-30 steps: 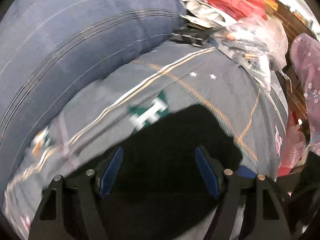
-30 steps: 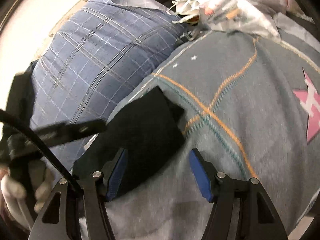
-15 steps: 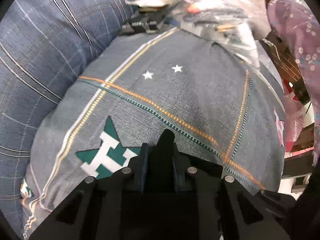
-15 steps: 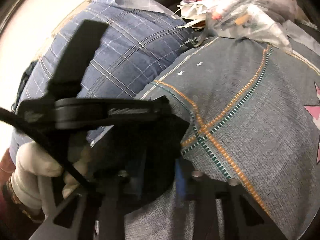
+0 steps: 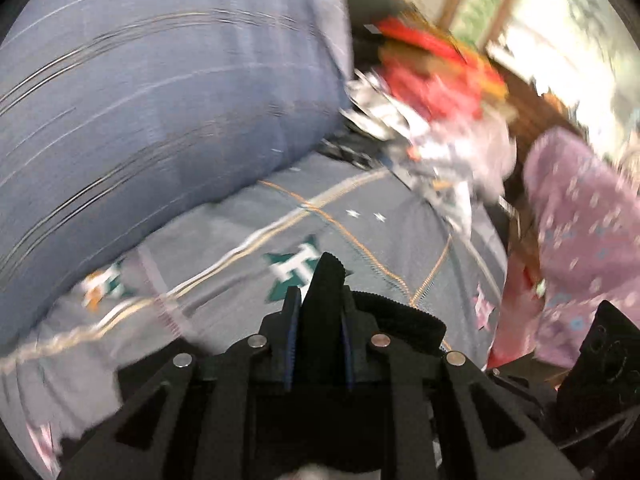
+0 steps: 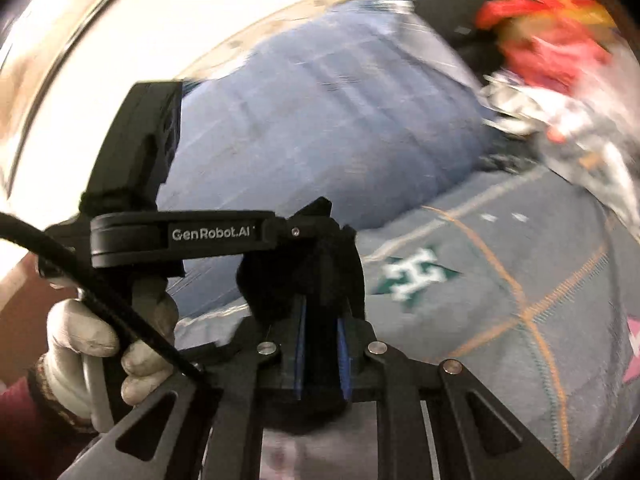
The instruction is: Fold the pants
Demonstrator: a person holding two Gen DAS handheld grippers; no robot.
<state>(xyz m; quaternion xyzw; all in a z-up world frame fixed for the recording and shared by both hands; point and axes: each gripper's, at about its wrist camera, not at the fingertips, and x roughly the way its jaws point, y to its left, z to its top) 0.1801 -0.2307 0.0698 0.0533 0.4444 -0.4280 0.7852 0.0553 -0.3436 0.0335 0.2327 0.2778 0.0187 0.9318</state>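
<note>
The pants are black cloth. In the left wrist view my left gripper [image 5: 318,304] is shut on a fold of the black pants [image 5: 326,284], which sticks up between the blue pads, and a ribbed edge [image 5: 400,312] runs off to the right. In the right wrist view my right gripper [image 6: 320,320] is shut on another bunch of the black pants [image 6: 280,280]. The left gripper's body [image 6: 176,236] and the gloved hand [image 6: 84,332] holding it show just to the left. Both grippers are lifted above a grey patterned bedspread [image 5: 240,232]. Both views are blurred.
A large blue checked pillow [image 5: 152,100] lies at the back left. Red and white clutter [image 5: 432,92] is piled at the back. A purple flowered cloth [image 5: 580,240] hangs at the right. A pale wall [image 6: 100,40] is at the left in the right wrist view.
Both grippers went from open to shut on the black pants. They have since risen off the bedspread with the cloth, and the views have tilted up.
</note>
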